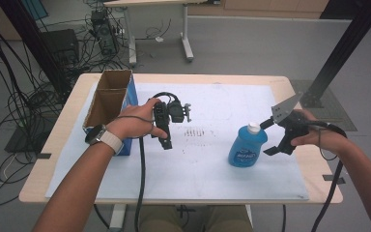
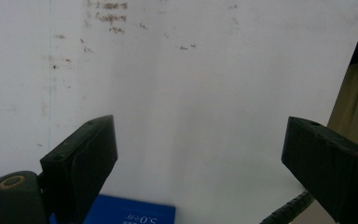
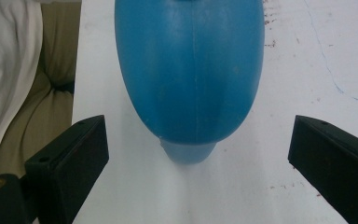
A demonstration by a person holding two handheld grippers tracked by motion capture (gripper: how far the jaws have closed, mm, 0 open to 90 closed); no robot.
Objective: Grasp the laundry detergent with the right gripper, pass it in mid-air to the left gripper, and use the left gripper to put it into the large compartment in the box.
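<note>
Right of centre in the high view: blue plastic detergent bottle with white cap (image 1: 247, 146) upright on the white table sheet (image 1: 212, 169).
Right gripper (image 1: 269, 136) just beside it, jaws wide open, bottle between them, not touching. Left gripper (image 1: 166, 136) mid-frame, jaws open, empty, beside open blue cardboard box (image 1: 110, 99) at left.

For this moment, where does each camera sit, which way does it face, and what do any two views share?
High view: above the person's side, looking forward and down on the table; forearms, left gripper, right gripper show.
Left gripper view: between open jaws, facing the white sheet and box.
Right gripper view: between open jaws, facing the blue bottle.
Shared: bottle, high and right gripper views.
</note>
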